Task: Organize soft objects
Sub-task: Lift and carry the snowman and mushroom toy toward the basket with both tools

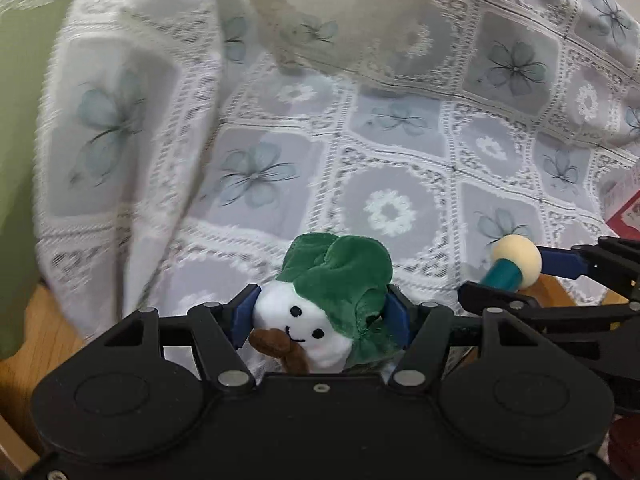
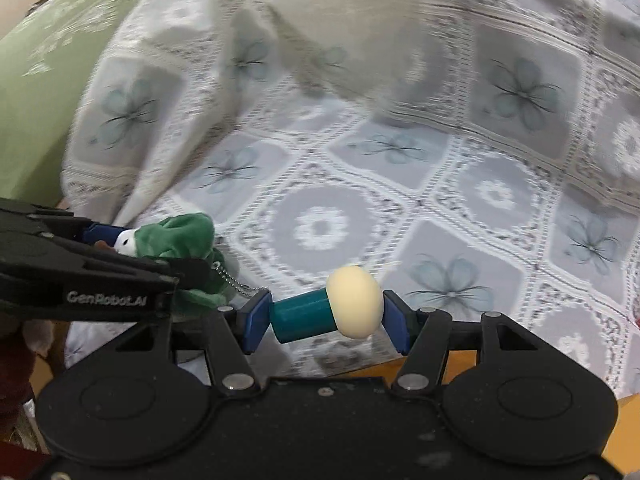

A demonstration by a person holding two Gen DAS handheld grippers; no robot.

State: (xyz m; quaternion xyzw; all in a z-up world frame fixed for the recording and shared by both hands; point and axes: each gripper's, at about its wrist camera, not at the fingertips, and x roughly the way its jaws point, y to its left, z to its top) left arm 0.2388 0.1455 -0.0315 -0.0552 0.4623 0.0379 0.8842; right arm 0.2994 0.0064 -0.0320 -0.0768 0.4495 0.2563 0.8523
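My left gripper (image 1: 322,314) is shut on a small plush toy (image 1: 320,304) with a white smiling face, a green leafy hat and a brown bit at its front. The same plush toy (image 2: 176,236) shows at the left of the right wrist view, in the left gripper (image 2: 160,256), with a bead chain hanging from it. My right gripper (image 2: 326,318) is shut on a soft mushroom-shaped toy (image 2: 328,310) with a cream cap and teal stem, lying crosswise between the pads. That mushroom toy (image 1: 512,266) and the right gripper (image 1: 520,276) appear at the right of the left wrist view.
Both grippers hang over a sofa seat draped in a white lace cover (image 1: 400,160) with blue flower patches. A green cushion (image 2: 36,92) lies at the left. A wooden edge (image 2: 460,364) shows below. A red box (image 1: 624,208) sits at the far right.
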